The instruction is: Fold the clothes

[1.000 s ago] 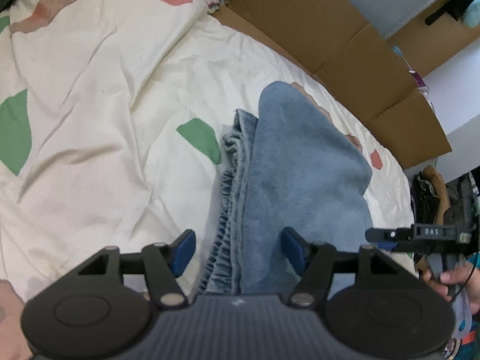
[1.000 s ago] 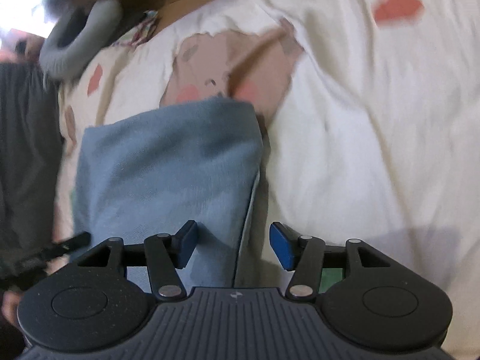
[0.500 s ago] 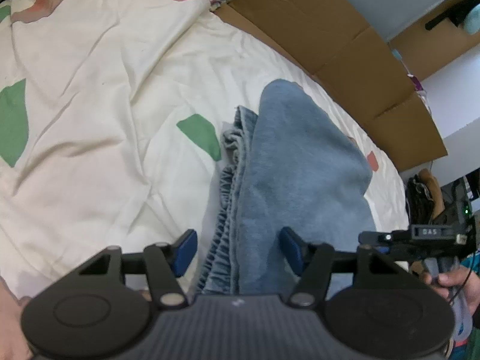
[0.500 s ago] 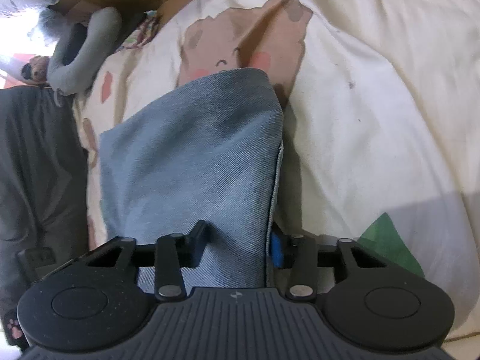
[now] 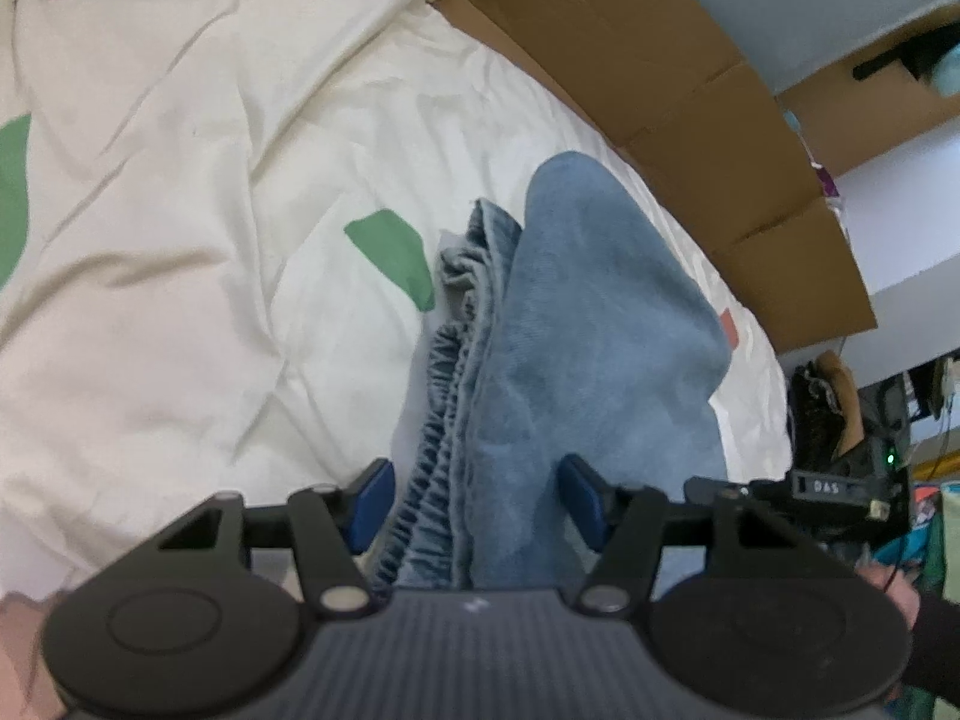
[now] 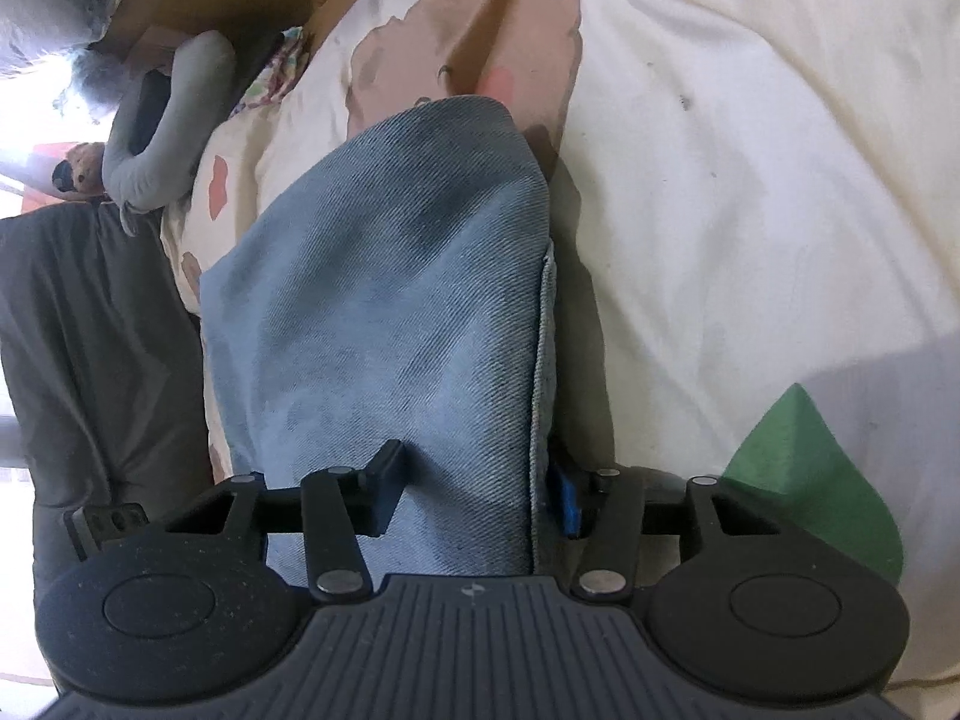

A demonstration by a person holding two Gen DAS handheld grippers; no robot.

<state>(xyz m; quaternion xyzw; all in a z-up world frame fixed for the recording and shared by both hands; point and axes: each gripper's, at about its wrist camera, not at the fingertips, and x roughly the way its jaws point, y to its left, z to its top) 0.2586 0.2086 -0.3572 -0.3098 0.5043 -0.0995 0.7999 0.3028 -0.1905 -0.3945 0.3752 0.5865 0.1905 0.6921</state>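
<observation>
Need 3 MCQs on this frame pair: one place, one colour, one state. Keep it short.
1. Where does the folded denim garment lie?
A. on the cream bedspread
B. inside a cardboard box
C. on a bare floor

2. What colour is the printed patch on the bedspread beside the garment's gathered waistband?
A. yellow
B. green
C. purple

3. How does the right hand-held gripper stand to the garment?
A. well clear of it, with nothing between the fingers
B. turned away, garment out of view
C. its fingers straddle the near edge of the garment

Answers:
1 A: cream cloth shows on both sides of the denim in both wrist views.
2 B: the patch beside the waistband is plainly green.
3 C: denim fills the gap between both fingers.
</observation>
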